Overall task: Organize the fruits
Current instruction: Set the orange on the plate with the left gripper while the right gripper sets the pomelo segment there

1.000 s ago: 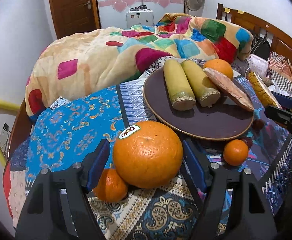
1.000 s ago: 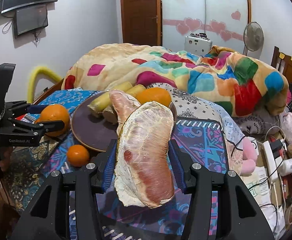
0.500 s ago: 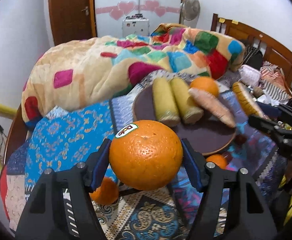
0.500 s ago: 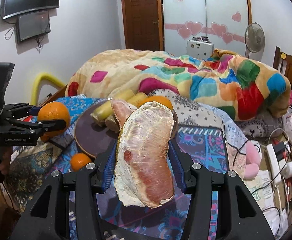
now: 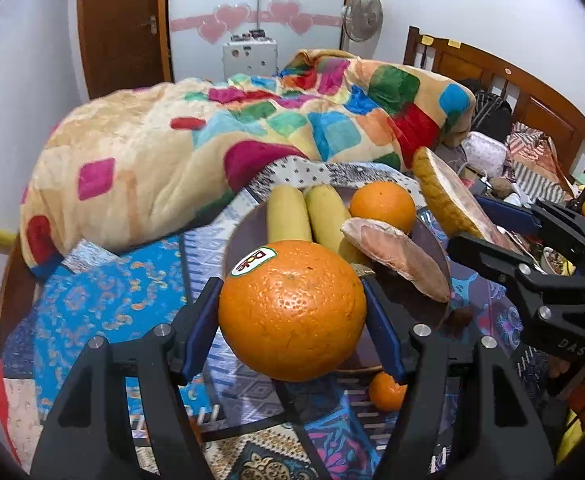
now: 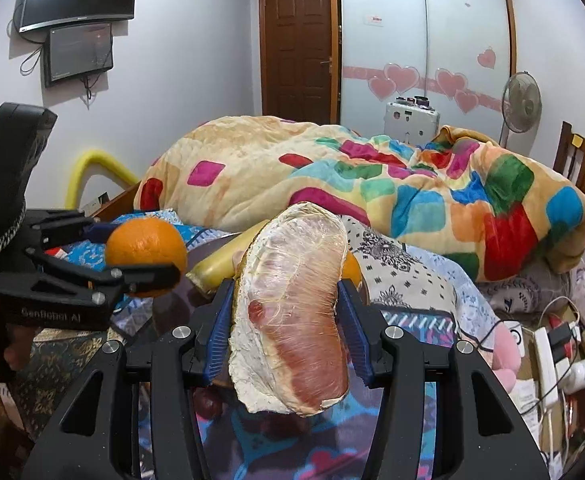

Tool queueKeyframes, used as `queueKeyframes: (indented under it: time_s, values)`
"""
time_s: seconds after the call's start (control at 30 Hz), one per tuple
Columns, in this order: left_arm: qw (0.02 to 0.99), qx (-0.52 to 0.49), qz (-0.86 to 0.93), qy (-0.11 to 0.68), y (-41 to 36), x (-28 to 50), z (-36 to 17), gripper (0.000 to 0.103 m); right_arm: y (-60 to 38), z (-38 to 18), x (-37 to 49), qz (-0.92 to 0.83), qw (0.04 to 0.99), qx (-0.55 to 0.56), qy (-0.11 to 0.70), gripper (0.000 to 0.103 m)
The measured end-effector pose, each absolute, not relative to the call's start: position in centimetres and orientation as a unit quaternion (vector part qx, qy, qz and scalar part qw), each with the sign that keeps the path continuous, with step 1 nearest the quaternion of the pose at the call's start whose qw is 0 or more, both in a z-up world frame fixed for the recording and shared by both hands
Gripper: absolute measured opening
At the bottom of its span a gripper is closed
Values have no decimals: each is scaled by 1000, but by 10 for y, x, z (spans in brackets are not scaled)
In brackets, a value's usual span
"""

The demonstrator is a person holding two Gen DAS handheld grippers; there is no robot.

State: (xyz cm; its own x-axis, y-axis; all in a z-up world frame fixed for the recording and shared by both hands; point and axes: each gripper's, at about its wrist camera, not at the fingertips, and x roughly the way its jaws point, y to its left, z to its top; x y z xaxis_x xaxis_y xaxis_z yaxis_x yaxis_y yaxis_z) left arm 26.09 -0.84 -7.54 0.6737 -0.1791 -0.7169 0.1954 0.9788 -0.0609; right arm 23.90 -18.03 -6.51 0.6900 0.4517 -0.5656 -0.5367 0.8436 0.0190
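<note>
A large orange [image 5: 292, 312] with a sticker is clamped between the blue pads of the left gripper [image 5: 292, 316] and held above the patterned cloth [image 5: 104, 300]. Beyond it, two bananas [image 5: 308, 216], a smaller orange [image 5: 382, 205] and a wrapped pomelo wedge [image 5: 396, 256] are seen on a dark round plate [image 5: 432, 248]. A small orange [image 5: 386, 392] lies near the plate's near edge. At right, a second wedge [image 5: 448, 196] is gripped by the right gripper [image 5: 492, 228].

The large orange [image 5: 292, 312] hides much of the brown plate [image 5: 244, 232].

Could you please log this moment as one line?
left gripper: shut on orange | right gripper: shut on pomelo wedge | plate: partly filled
</note>
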Motion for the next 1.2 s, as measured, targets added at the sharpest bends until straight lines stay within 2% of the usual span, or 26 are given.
queueKeyframes:
  time_s: [0.67, 0.83, 0.97, 1.2]
  values:
    - [912, 38, -113, 393, -24, 263, -94, 69, -166, -91, 263, 295, 888, -66, 348, 48]
    - [908, 18, -112, 404, -21, 265, -92, 70, -165, -88, 259, 289, 890, -76, 346, 48]
    - [911, 19, -113, 396, -22, 258, -84, 71, -168, -82, 249, 280, 896, -90, 333, 55]
    - [923, 16, -100, 371, -17, 233, -61, 72, -180, -61, 227, 278, 904, -81, 315, 55]
